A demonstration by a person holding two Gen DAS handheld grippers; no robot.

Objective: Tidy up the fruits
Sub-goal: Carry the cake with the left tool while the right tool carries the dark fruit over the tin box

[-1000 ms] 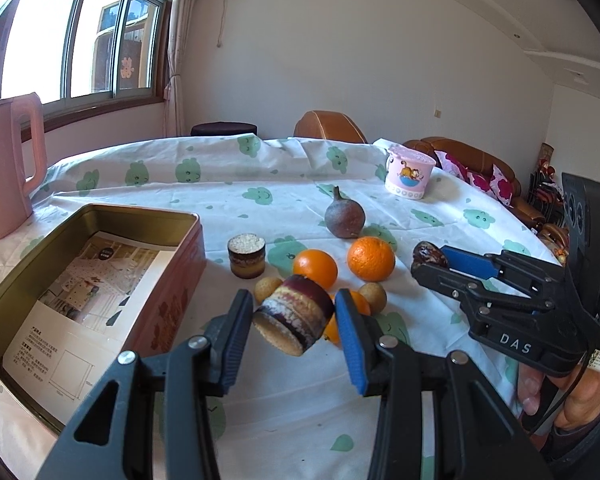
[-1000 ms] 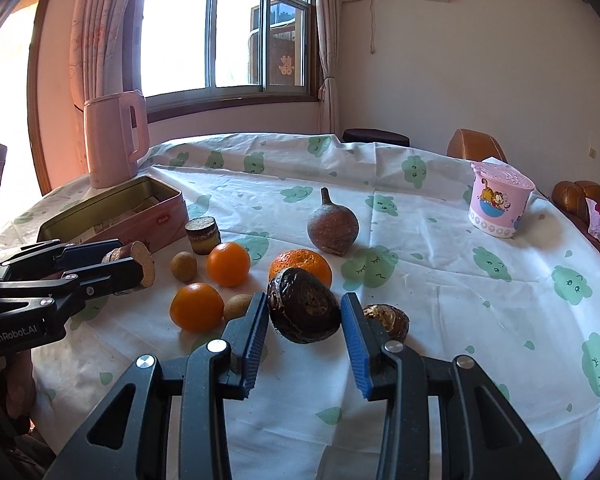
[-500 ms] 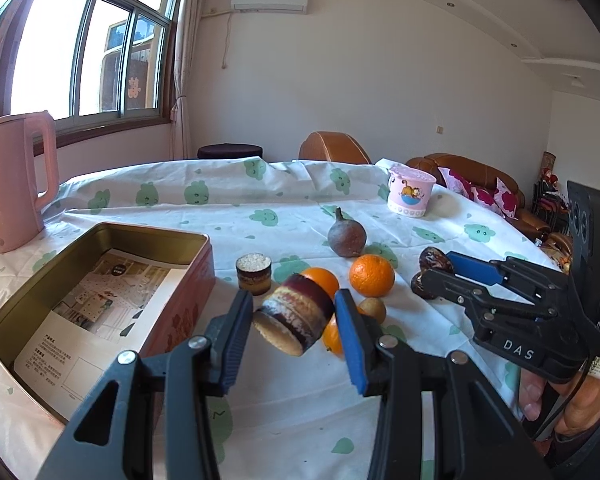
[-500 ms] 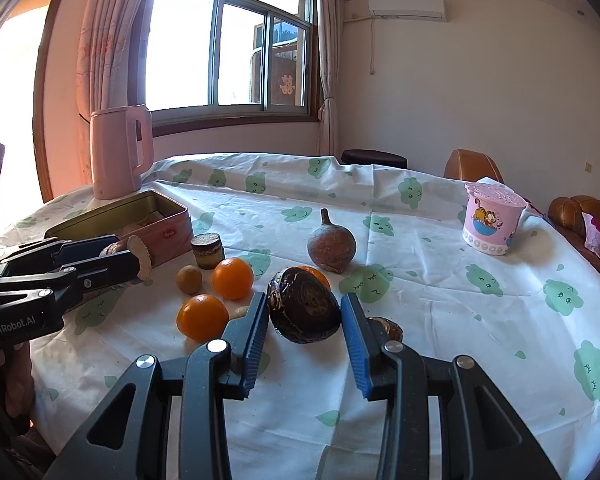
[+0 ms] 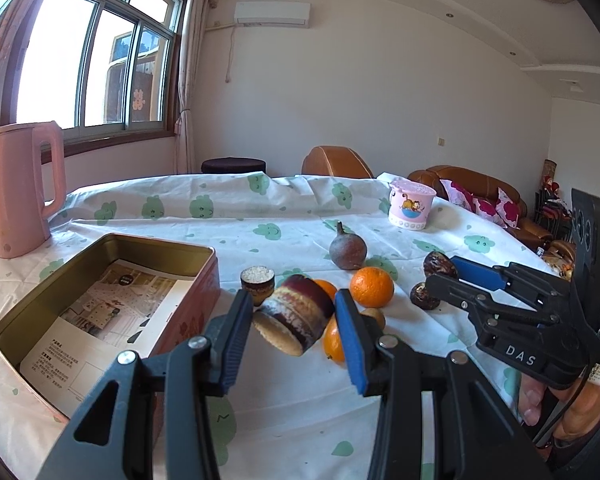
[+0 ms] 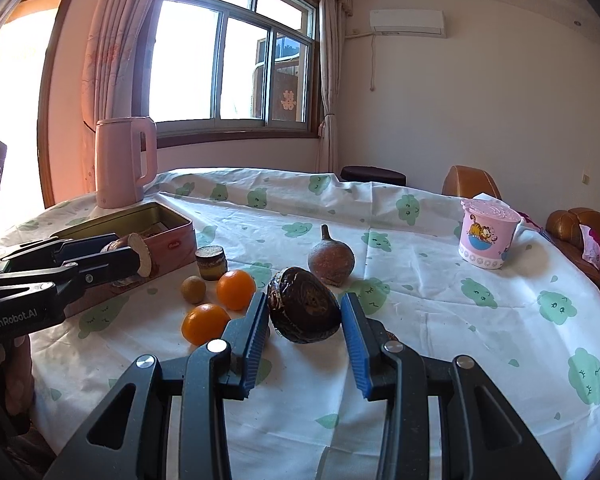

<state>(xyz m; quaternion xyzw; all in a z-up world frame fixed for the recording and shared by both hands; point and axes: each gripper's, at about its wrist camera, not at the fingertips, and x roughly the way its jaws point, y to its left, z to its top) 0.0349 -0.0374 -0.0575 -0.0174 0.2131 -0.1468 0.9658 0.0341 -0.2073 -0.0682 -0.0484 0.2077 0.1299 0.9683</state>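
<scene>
left gripper clamps banded cut fruit; right gripper clamps dark fruit.

A thin white cloth with matt green prints is being seen wrinkled over the desk. The tin box near the left edge is showing brushed golden metal inside, lined with printed paper. The kettle is looking like smooth matt pink plastic. Glossy, dimpled peel is being shown by the oranges. The banded cut piece is looking rough and grainy. The dark fruit is appearing wrinkled and faintly shiny. Ribbed blue pads on matt black plastic are being seen.
</scene>
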